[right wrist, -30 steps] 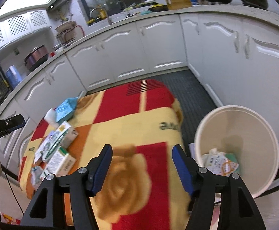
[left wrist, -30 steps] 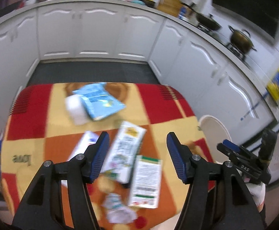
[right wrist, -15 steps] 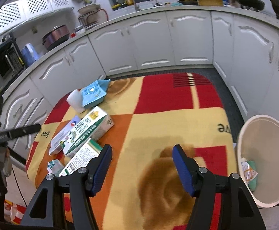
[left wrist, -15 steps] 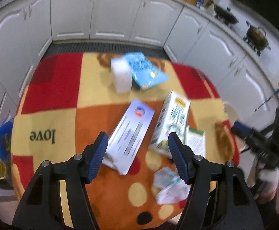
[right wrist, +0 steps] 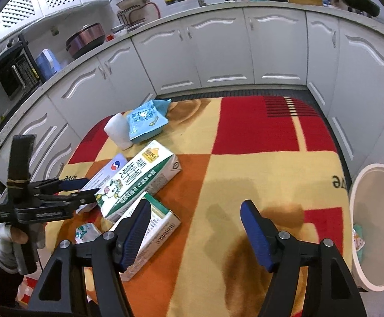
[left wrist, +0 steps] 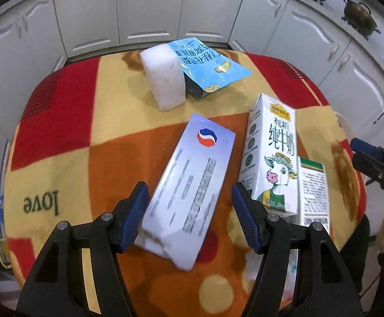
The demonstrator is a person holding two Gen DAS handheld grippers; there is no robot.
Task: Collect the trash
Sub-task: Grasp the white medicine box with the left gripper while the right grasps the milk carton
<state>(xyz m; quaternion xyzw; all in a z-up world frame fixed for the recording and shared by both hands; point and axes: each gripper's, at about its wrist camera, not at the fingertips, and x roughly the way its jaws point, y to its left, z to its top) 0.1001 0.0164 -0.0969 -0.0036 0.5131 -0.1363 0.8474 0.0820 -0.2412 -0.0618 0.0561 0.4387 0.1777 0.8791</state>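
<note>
The left gripper (left wrist: 189, 211) hung open around the near end of the flat white box (left wrist: 189, 182), not squeezing it. The milk carton (left wrist: 271, 155) lay just beside that box. The right gripper (right wrist: 194, 232) had just opened wider, holding nothing, near the box.

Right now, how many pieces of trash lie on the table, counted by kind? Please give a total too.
Cartons and boxes: 3 (milk carton, flat silver-white box, green-and-white box)
Soft packets: 2 (blue packet, small crumpled packet)
White foam block: 1
Total: 6
</note>
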